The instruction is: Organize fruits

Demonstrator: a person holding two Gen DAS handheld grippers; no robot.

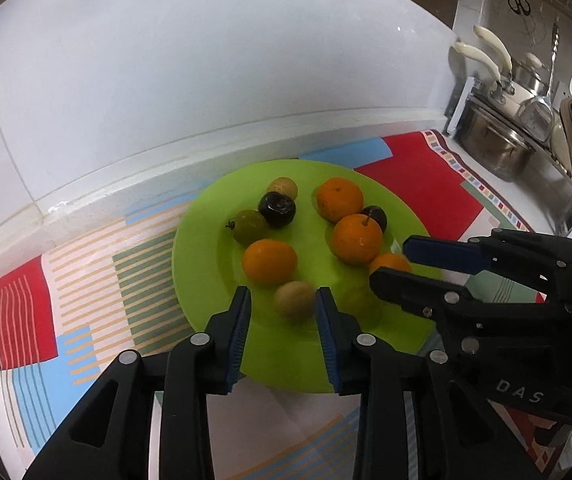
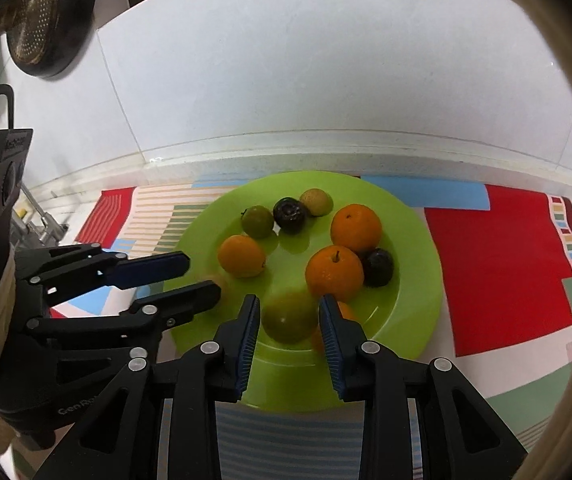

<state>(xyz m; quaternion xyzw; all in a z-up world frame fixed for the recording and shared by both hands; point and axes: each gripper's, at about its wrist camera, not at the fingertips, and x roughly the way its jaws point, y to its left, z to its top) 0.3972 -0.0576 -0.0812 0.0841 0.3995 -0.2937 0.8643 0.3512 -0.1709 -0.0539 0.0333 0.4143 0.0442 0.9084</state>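
A green plate (image 1: 197, 264) (image 2: 410, 248) on a patterned cloth holds several fruits: oranges (image 1: 357, 239) (image 2: 356, 227), dark plums (image 1: 277, 209) (image 2: 290, 214), green fruits (image 1: 249, 227) (image 2: 257, 221) and brownish ones (image 1: 283, 188) (image 2: 316, 201). My left gripper (image 1: 282, 296) is open, its fingers on either side of a blurred brownish fruit (image 1: 294, 300) at the plate's near side. My right gripper (image 2: 290, 308) is open, its fingers on either side of a blurred green fruit (image 2: 289, 315). Each gripper also shows in the other's view: the right (image 1: 402, 258), the left (image 2: 201, 276).
A white tiled wall (image 1: 205, 80) rises just behind the plate. Steel pots (image 1: 498, 136) with white handles stand at the right in the left wrist view. A dark round strainer (image 2: 41, 12) hangs at upper left in the right wrist view. The cloth (image 2: 498, 264) extends right of the plate.
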